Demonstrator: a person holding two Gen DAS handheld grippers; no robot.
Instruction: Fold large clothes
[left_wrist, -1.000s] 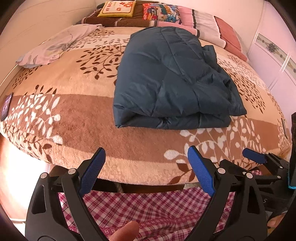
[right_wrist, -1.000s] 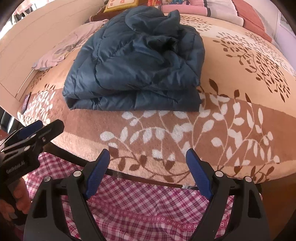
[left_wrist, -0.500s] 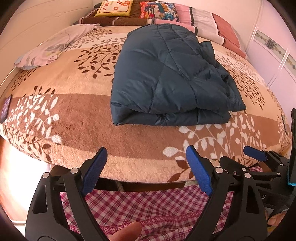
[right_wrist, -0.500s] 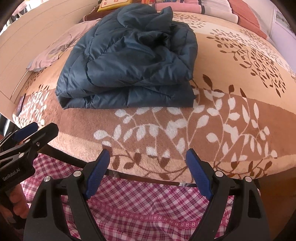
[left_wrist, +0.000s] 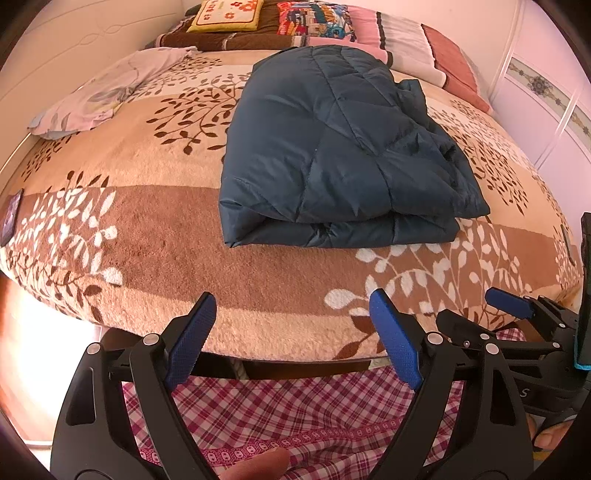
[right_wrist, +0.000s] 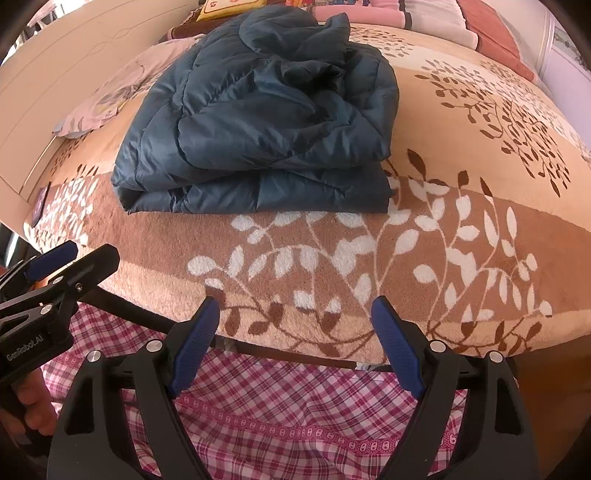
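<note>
A dark blue quilted jacket (left_wrist: 332, 155) lies folded into a thick bundle on the bed, and it also shows in the right wrist view (right_wrist: 258, 122). My left gripper (left_wrist: 291, 332) is open and empty, held off the bed's near edge, well short of the jacket. My right gripper (right_wrist: 295, 336) is open and empty, also off the near edge. Each gripper shows at the side of the other's view: the right one (left_wrist: 517, 325) and the left one (right_wrist: 55, 269).
The bed carries a beige and brown leaf-patterned blanket (left_wrist: 147, 240). A pale lilac cloth (left_wrist: 107, 92) lies at the far left. Pillows and cushions (left_wrist: 314, 18) line the headboard. A dark phone (left_wrist: 11, 218) lies at the left edge. Pink plaid fabric (right_wrist: 295, 417) is below the grippers.
Both grippers have drifted slightly, so the jacket sits a little lower and nearer in view. Both stay open and empty. The jacket has not moved.
</note>
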